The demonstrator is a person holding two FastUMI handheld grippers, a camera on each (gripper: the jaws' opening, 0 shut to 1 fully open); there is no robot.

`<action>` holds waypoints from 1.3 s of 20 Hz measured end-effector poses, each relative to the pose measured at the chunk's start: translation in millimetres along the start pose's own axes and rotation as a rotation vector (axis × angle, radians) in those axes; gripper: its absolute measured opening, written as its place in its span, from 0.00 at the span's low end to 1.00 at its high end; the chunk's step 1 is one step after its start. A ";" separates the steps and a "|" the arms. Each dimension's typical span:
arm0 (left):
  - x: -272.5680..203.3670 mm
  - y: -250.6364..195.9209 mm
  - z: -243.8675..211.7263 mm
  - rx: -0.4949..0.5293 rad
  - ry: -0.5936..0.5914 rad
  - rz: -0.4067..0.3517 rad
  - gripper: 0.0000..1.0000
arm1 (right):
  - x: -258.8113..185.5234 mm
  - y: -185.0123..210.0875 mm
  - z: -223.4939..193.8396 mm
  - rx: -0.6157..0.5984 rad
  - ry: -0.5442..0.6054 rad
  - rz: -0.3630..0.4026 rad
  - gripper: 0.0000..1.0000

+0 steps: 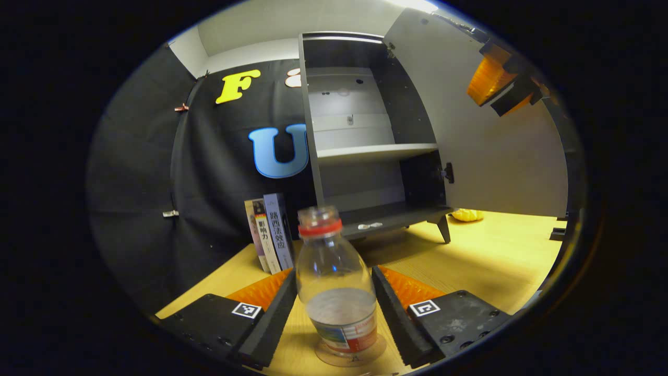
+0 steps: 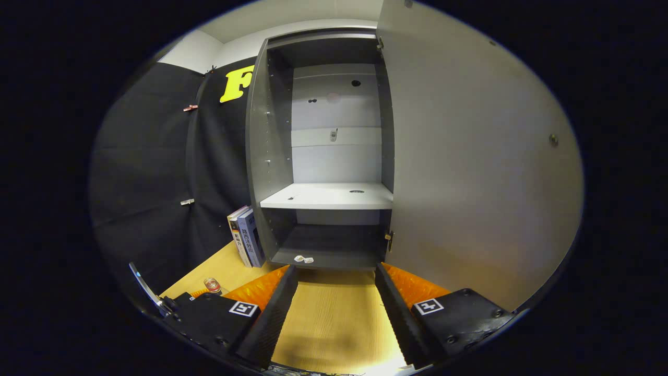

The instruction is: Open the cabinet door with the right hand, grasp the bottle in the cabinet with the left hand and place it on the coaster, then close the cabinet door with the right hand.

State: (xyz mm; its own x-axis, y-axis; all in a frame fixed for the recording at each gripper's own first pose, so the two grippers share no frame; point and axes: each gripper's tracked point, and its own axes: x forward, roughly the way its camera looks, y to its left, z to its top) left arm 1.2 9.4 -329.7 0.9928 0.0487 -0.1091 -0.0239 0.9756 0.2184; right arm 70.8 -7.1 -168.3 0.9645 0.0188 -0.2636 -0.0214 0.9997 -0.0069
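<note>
The bottle (image 1: 336, 284) stands upright on the clear coaster (image 1: 350, 357) on the table (image 1: 496, 261), long axis vertical, red-ringed neck toward 12 o'clock. The left hand-held gripper (image 1: 334, 313) flanks it, released, both fingers apart from the plastic, likely because placement looks done. The cabinet door (image 2: 469, 156) stands open at 3 o'clock; the right hand-held gripper (image 2: 334, 308), spread and empty, faces the cabinet (image 2: 329, 196), probably for closing.

One bottle (image 1: 336, 282), one coaster (image 1: 350, 356), one cabinet (image 2: 323, 156), two books (image 1: 269, 235), two grippers (image 1: 334, 313).
</note>
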 end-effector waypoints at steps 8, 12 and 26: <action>4.3 -9.2 133.7 -0.018 -0.063 -0.127 0.90 | -42.0 -9.4 86.6 0.005 -0.113 -0.074 0.96; -9.1 -31.2 186.5 -0.094 -0.020 -0.226 0.90 | -91.4 -31.5 131.0 0.038 -0.218 -0.165 0.98; -9.2 -187.1 261.4 -0.200 0.007 -0.337 0.91 | -160.9 -191.5 147.3 0.056 -0.317 -0.189 0.97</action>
State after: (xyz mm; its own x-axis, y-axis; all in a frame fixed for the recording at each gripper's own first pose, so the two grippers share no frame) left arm 27.1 -229.6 -116.1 0.9481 -0.2807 -0.1491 0.2803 0.9596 -0.0242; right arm -41.5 -199.8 17.5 0.9838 -0.1721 0.0492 0.1709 0.9849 0.0283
